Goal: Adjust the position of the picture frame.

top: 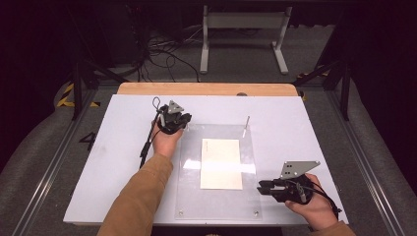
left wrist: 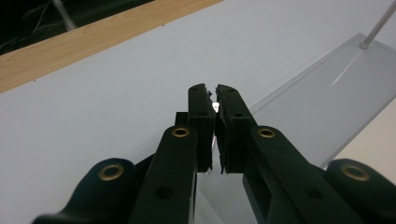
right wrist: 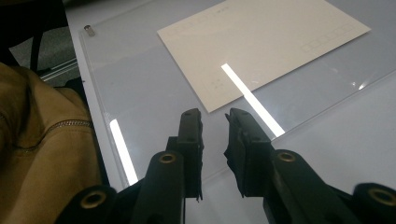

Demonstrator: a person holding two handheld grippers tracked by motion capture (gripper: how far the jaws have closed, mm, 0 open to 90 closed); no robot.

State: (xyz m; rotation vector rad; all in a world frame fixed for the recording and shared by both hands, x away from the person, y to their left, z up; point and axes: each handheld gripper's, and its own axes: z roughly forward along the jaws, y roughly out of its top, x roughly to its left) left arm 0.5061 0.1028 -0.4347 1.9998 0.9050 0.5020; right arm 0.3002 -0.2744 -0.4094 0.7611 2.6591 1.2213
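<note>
A pale bench [top: 123, 162] with a wooden far edge carries a clear acrylic plate [top: 189, 196] over a cream sheet [top: 221, 163]; dark floor and cables lie beyond. The left gripper [left wrist: 213, 93] is closed at the plate's far-left corner, perhaps pinching something thin. The right gripper [right wrist: 214, 116] is narrowly parted, empty, at the plate's near-right edge.

A white-topped table [top: 98, 162] with a wooden far edge [top: 206, 89] stands on grey carpet [top: 39, 162]. At twelve o'clock, a white frame [top: 243, 34] and tangled black cables [top: 162, 54] sit before darkness. Yellow-black tape [top: 66, 96] lies at ten o'clock.
</note>
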